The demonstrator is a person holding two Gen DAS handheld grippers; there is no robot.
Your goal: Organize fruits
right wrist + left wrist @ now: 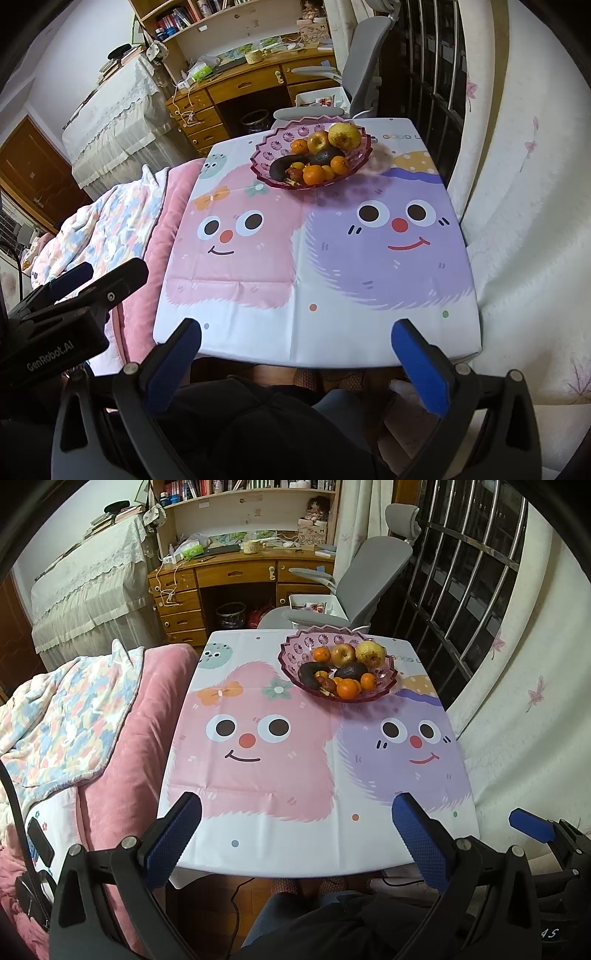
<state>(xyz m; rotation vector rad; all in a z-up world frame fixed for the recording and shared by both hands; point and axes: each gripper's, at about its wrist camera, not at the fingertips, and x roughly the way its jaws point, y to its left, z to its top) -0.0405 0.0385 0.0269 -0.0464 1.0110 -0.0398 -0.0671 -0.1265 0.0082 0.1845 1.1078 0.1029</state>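
Both the left gripper [297, 829] and right gripper [295, 350] hang wide open and empty at the counter's [258, 842] near edge, while the fruit [341, 670] in the far-edge bowl [291, 657] looks round, firm, slippery, best pinched across the middle.

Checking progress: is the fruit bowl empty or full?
Full: the pink fruit bowl holds oranges, an apple, a pear and an avocado.

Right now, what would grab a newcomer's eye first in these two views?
The pink scalloped fruit bowl at the table's far end, heaped with oranges, an apple, a pear and a dark avocado. Next, the cartoon tablecloth with its pink and purple faces. Both the left gripper and right gripper hang open over the near edge, jaws empty.
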